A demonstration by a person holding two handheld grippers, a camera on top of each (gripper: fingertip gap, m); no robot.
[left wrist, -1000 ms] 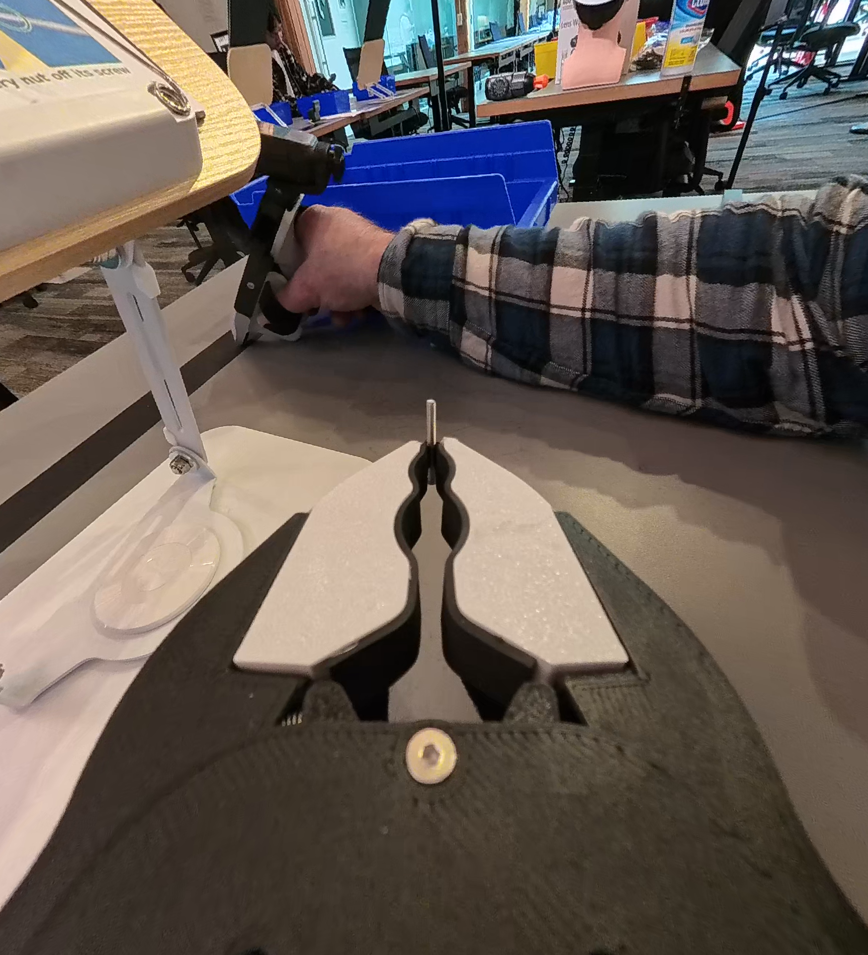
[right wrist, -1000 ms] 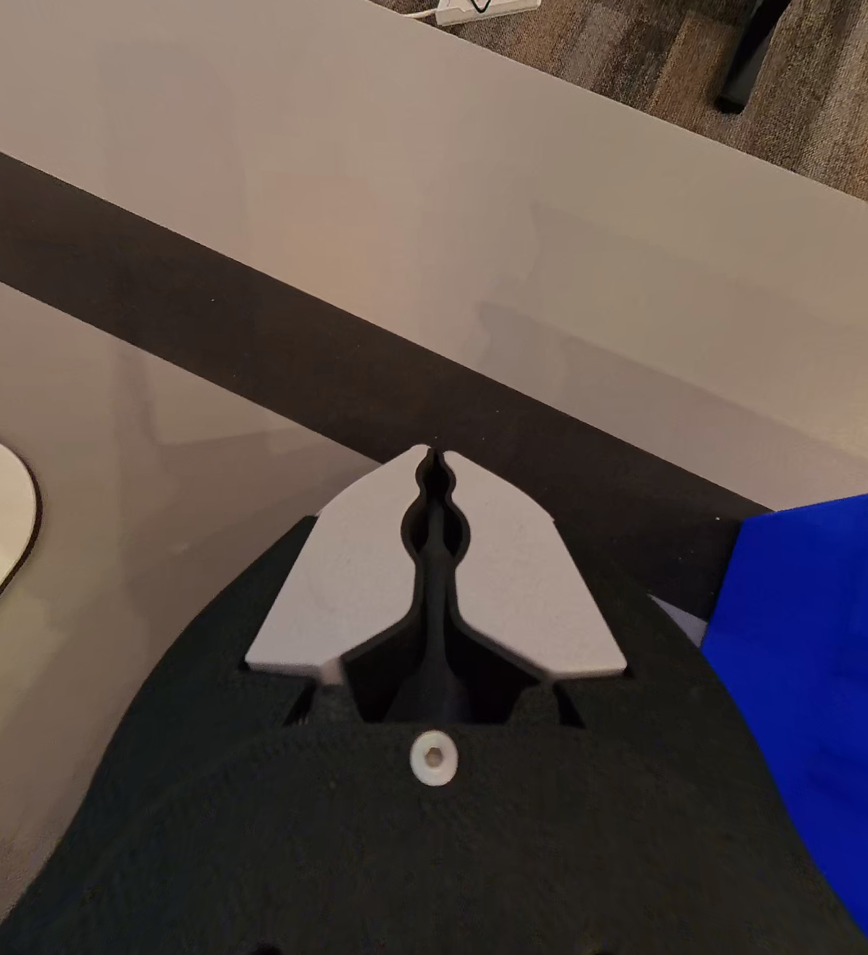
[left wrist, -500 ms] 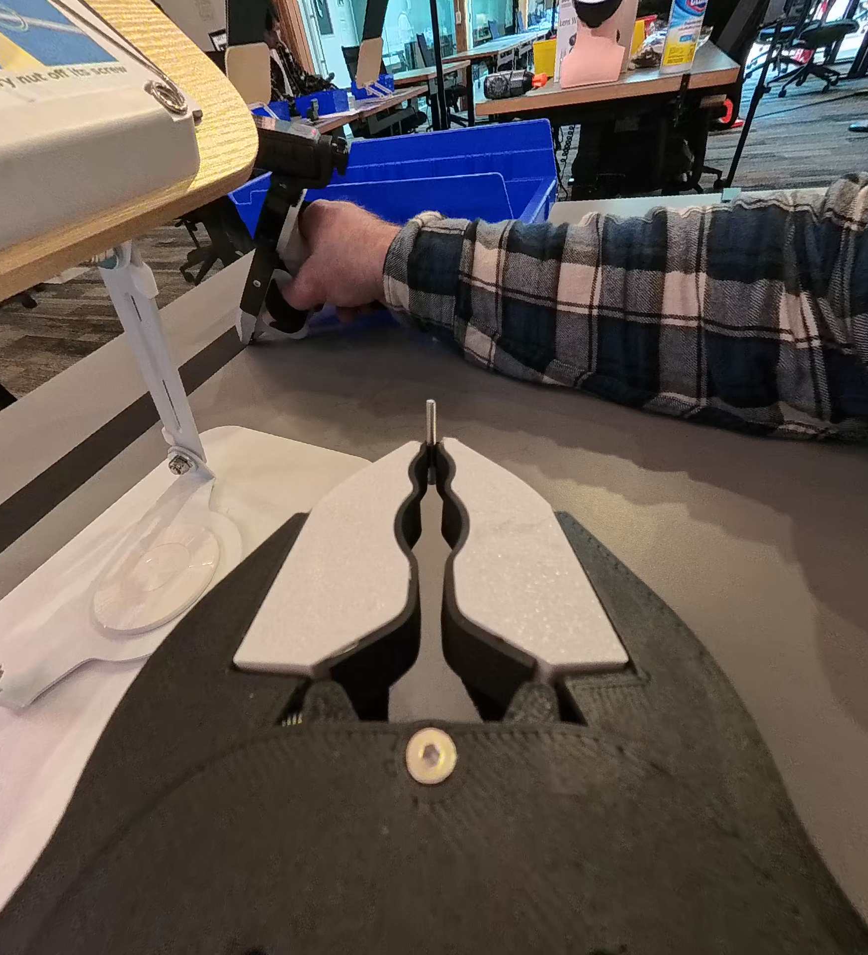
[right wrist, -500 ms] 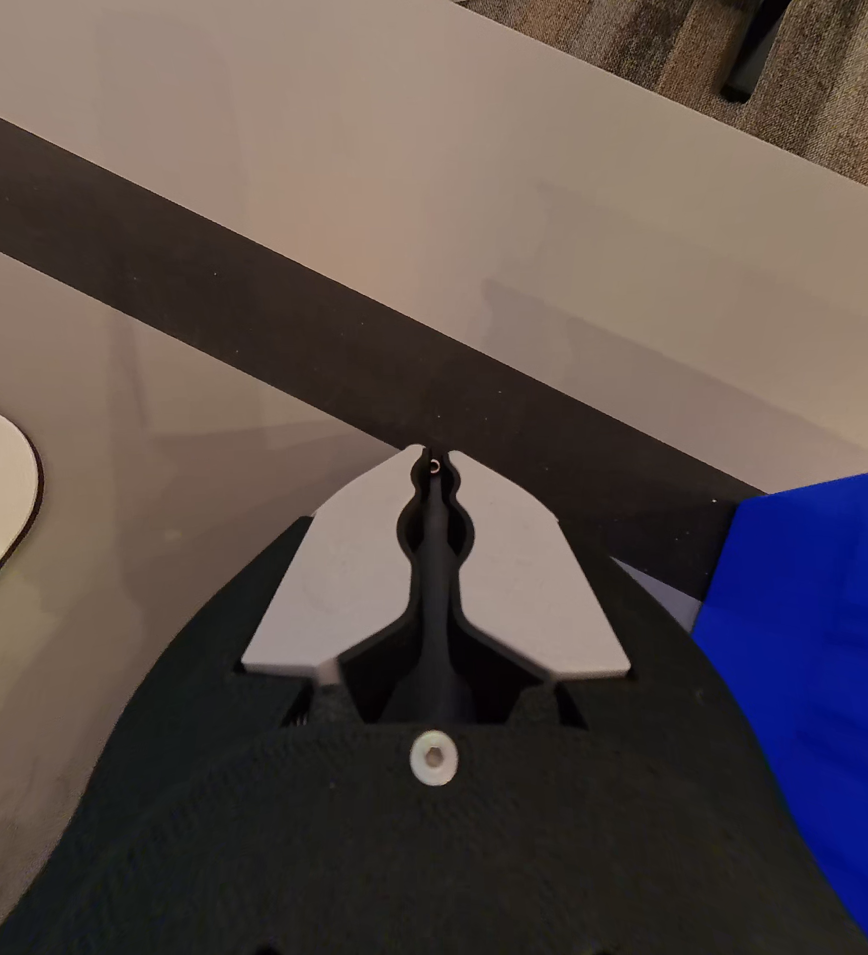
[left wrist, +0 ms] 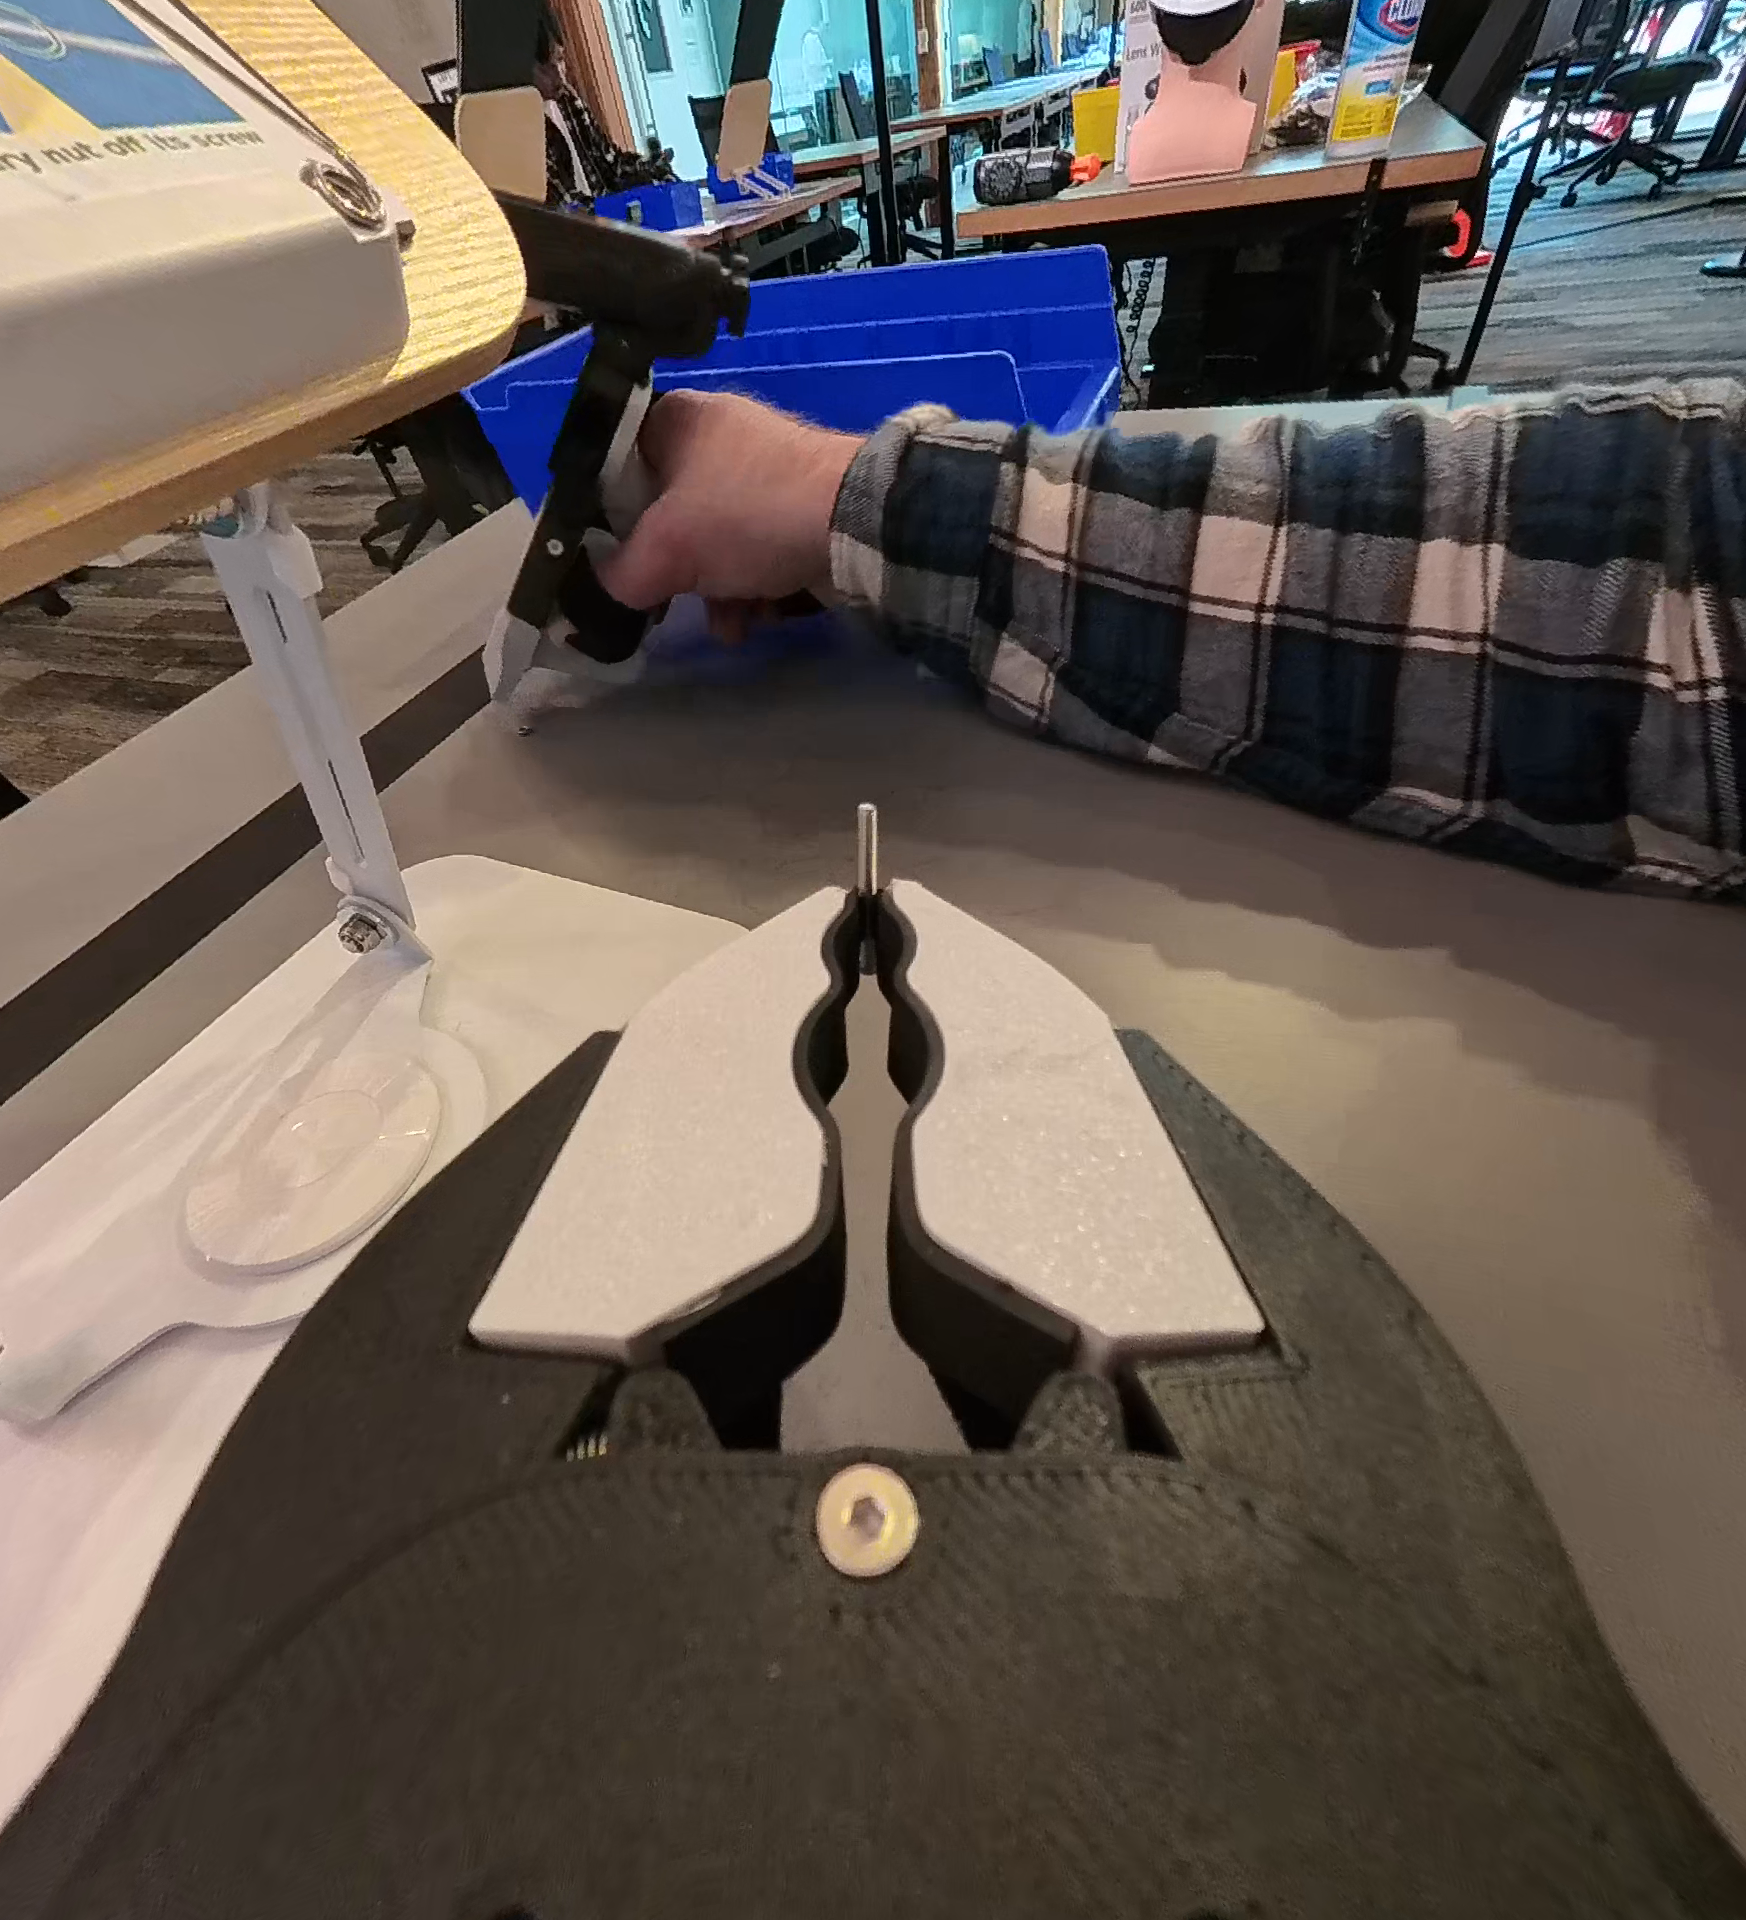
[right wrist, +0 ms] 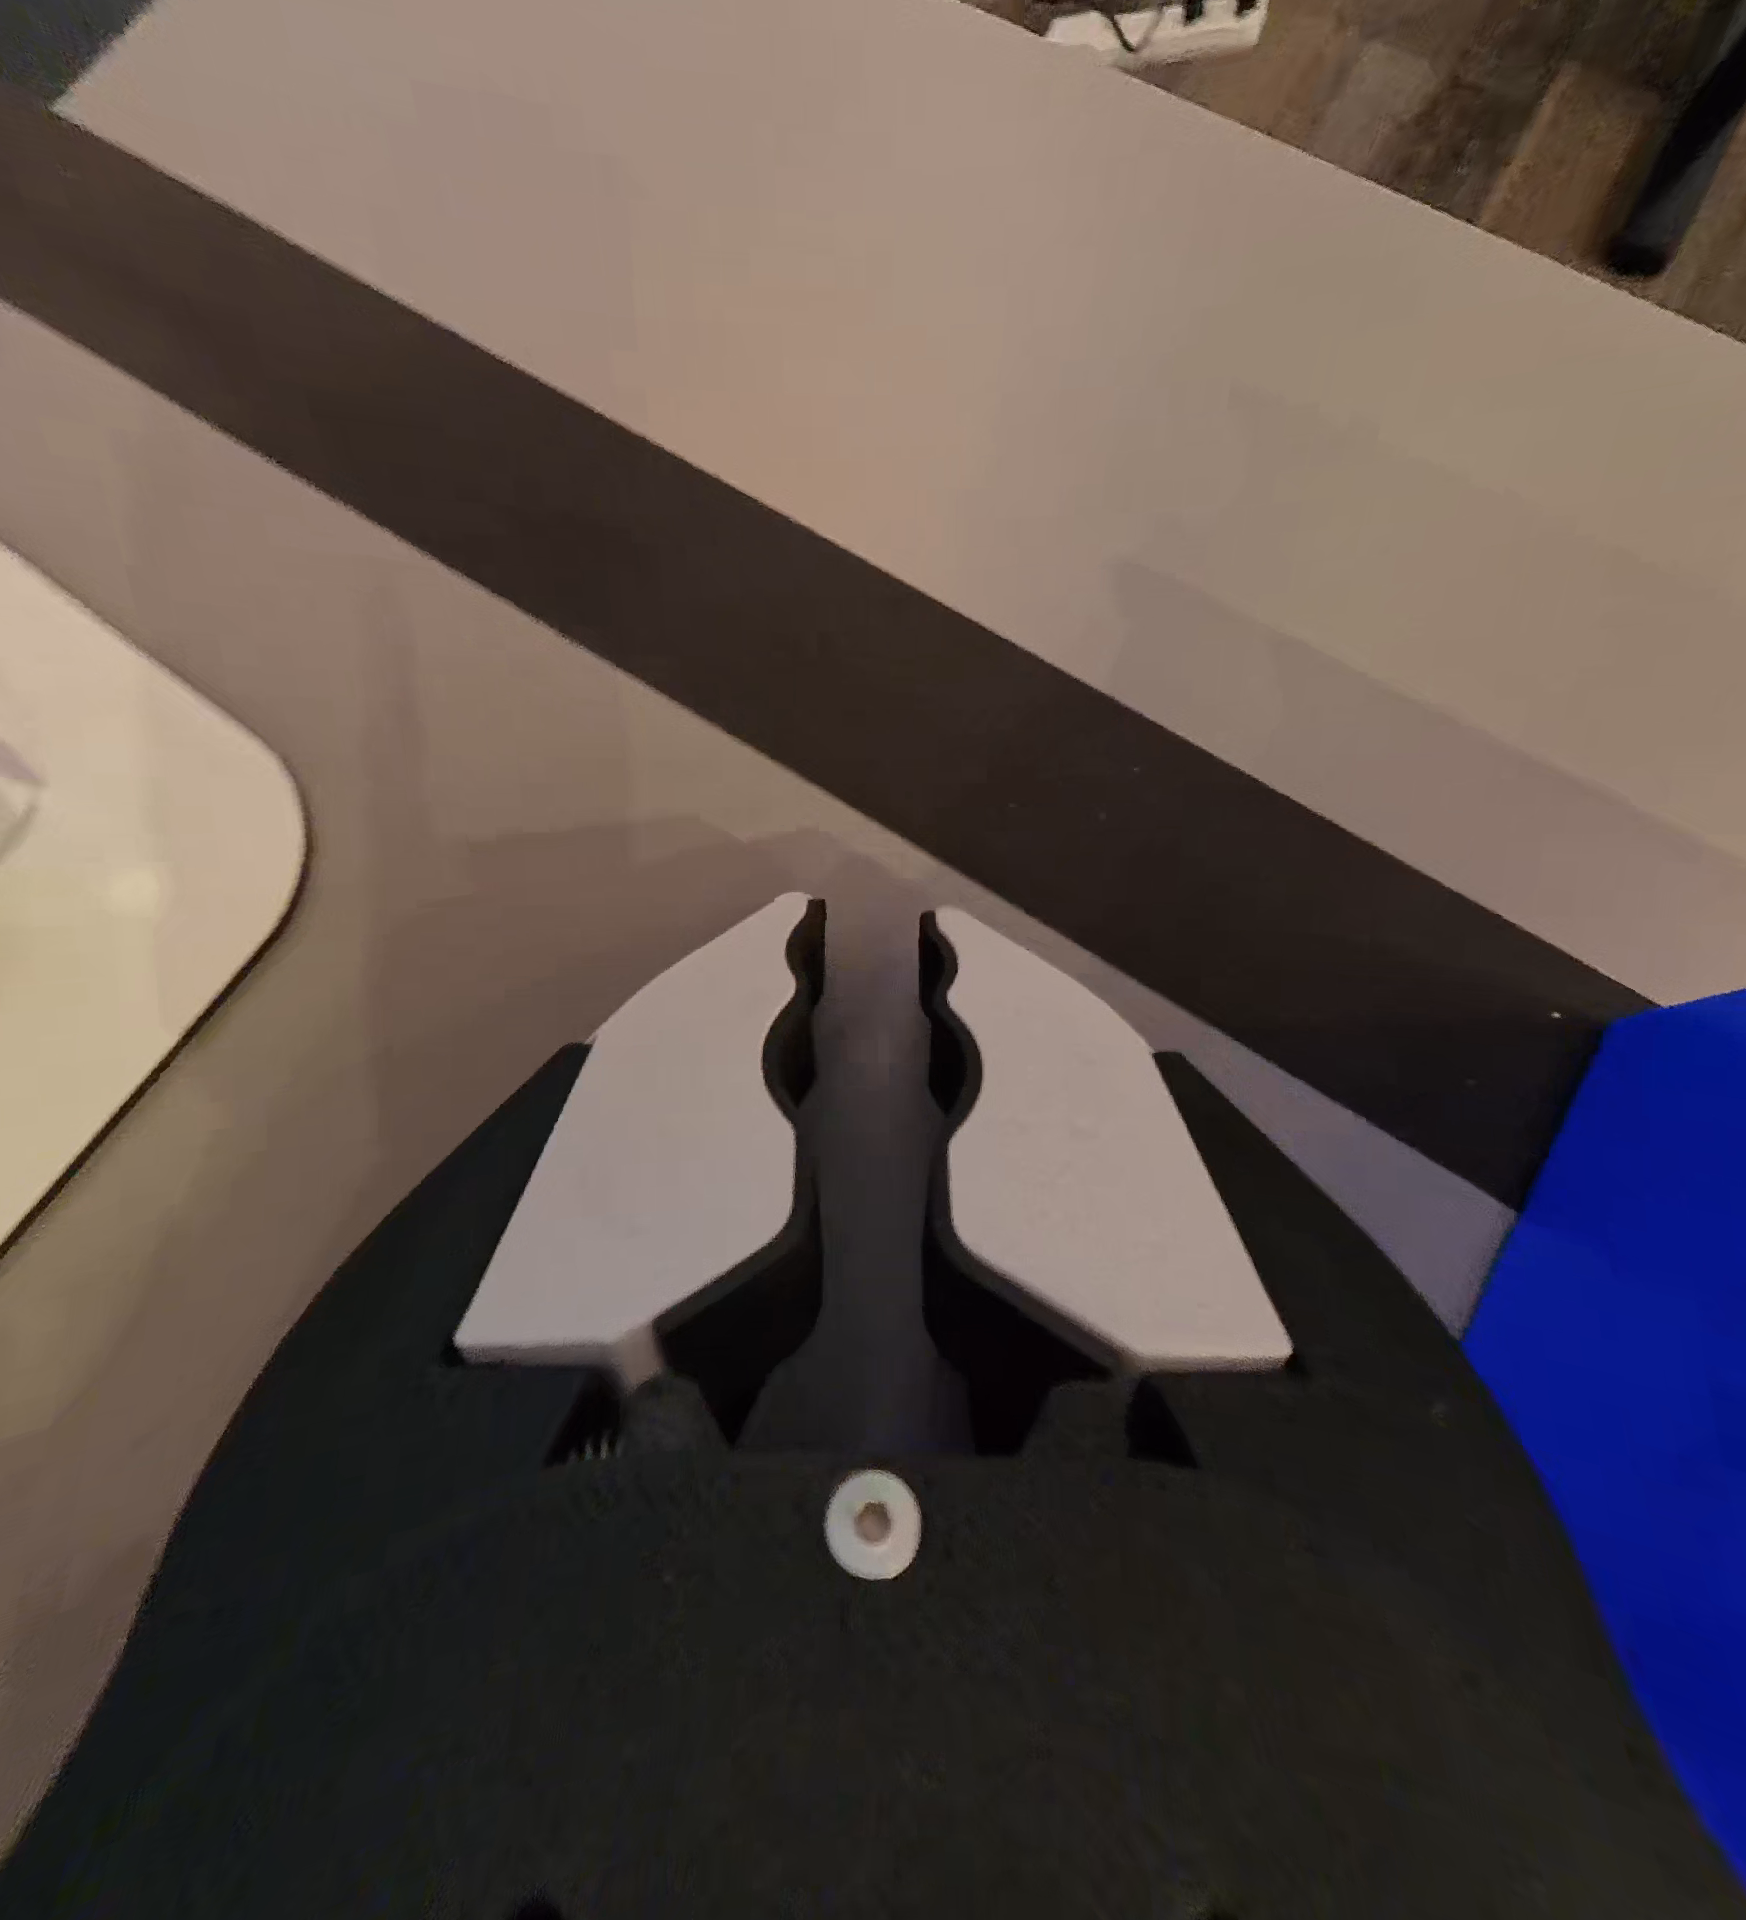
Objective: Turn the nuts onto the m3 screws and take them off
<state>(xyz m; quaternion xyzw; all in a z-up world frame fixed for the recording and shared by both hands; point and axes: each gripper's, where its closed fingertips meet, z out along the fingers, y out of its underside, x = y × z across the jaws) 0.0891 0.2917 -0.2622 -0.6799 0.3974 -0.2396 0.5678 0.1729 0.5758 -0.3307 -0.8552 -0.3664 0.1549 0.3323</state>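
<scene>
My left gripper is shut on a thin silver screw, whose shaft sticks out forward past the fingertips, low over the grey table. My right gripper is open with nothing between its fingers. It hangs tips-down over the table beside a dark strip. In the left wrist view the right gripper is held by a hand in a plaid sleeve. A tiny metal nut lies on the table just under its tips.
A blue bin stands behind the right hand and shows at the right edge of the right wrist view. A white base plate carries a slanted white stand arm under a wooden board. One gripper's finger ends stand about 30 centimetres off the other's.
My right gripper's fingers were shut on a tiny nut and have opened; the nut now lies on the table below them. My left gripper stays still, shut on the screw.
</scene>
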